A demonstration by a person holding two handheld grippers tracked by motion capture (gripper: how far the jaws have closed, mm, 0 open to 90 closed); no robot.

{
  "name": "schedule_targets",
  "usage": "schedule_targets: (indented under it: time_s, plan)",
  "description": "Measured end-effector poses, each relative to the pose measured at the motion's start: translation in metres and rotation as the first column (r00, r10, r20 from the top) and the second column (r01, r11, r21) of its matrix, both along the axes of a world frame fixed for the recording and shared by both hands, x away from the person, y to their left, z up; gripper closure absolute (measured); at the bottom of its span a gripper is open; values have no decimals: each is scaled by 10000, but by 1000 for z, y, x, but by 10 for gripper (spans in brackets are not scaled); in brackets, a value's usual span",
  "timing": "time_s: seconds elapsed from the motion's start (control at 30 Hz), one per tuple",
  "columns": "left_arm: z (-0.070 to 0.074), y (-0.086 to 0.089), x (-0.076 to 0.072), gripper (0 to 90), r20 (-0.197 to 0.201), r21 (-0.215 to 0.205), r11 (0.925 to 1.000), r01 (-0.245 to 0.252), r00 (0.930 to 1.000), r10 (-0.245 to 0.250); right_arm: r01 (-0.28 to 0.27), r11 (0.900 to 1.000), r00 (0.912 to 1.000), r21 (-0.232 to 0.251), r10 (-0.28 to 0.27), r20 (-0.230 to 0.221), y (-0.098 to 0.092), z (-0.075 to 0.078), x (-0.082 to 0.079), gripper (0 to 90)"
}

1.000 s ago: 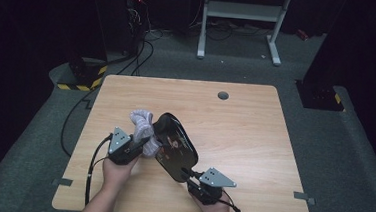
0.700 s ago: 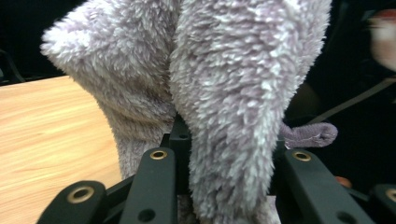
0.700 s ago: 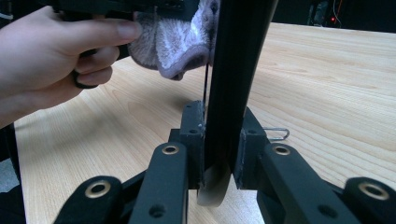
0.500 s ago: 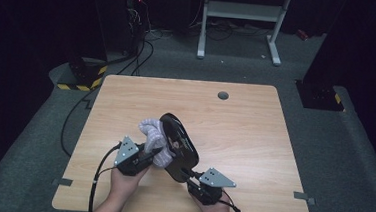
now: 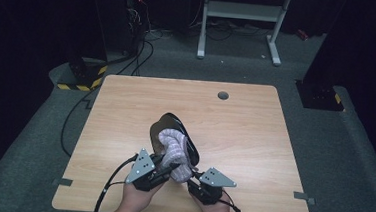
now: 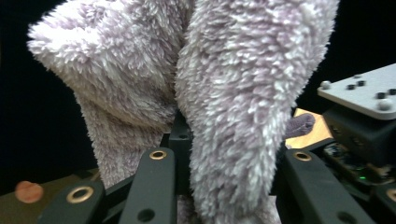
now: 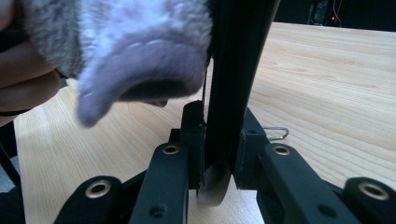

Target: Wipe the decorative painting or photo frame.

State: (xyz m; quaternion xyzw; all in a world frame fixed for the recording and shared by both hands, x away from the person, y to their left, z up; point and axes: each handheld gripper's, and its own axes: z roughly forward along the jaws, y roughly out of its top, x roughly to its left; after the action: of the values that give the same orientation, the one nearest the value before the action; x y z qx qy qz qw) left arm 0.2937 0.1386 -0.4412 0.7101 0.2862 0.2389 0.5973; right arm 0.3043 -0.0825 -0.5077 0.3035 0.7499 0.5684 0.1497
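A dark lab or recording studio set up around one test table.

A bare wooden table (image 5: 235, 119) with a cable hole (image 5: 223, 95) stands on grey carpet (image 5: 352, 162); black drapes close off the room, cables (image 5: 145, 38) run over the floor, hazard tape (image 5: 79, 86) marks a stand's base, and a white metal frame (image 5: 242, 12) stands behind.
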Motion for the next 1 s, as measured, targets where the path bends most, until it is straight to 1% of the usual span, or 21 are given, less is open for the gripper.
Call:
schedule_targets:
  time_s: [0.07,0.13,0.2,0.27,0.33,0.43,0.47,0.57,0.7,0.73,0.77,0.83,0.9,0.97,1.0]
  plan:
    - [-1,3,3,675,46,-8,10000,-95,9999,95,-9,10000,10000,12,9,3,0,0,0,779]
    - [-2,10,8,675,34,-8,9993,-365,9993,365,-19,10000,10000,39,19,3,0,0,1,779]
    - [-4,17,14,675,-75,-90,9982,-592,9982,591,-25,10000,10000,35,25,-2,0,0,1,779]
    - [-7,26,21,675,-113,-17,9951,-985,9951,985,-25,10000,10000,27,25,-3,0,0,1,779]
    - [-10,34,28,675,-225,-7,9921,-1258,9918,1257,-25,10000,10000,29,25,1,0,0,1,778]
    - [-15,47,39,675,-361,145,9838,-1788,9832,1792,-29,10000,10000,34,29,7,0,0,1,778]
    - [-17,52,43,675,-392,265,9809,-1929,9802,1939,-30,10000,10000,30,30,11,0,0,1,778]
    - [-21,64,54,674,-352,525,9696,-2390,9699,2410,-26,10000,10000,38,26,12,0,0,0,777]
    - [-23,77,64,673,-564,597,9581,-2802,9573,2835,-36,10000,10000,36,36,19,0,0,1,778]
    - [-26,82,68,671,-749,559,9587,-2789,9563,2825,-46,10000,10000,40,46,21,0,0,1,779]
    - [-28,82,69,671,-876,576,9595,-2758,9560,2801,-49,10000,10000,36,49,17,0,0,1,778]
    - [-30,82,69,671,-910,605,9599,-2739,9561,2785,-50,10000,10000,45,50,5,0,0,1,778]
    - [-34,81,67,671,-967,603,9622,-2655,9579,2703,-44,10000,10000,56,44,-2,0,0,1,778]
    - [-38,78,64,672,-1010,555,9668,-2496,9619,2541,-39,10000,10000,38,39,7,0,0,0,777]
    - [-40,76,62,672,-1019,616,9688,-2401,9640,2454,-41,10000,10000,29,41,3,0,0,0,776]
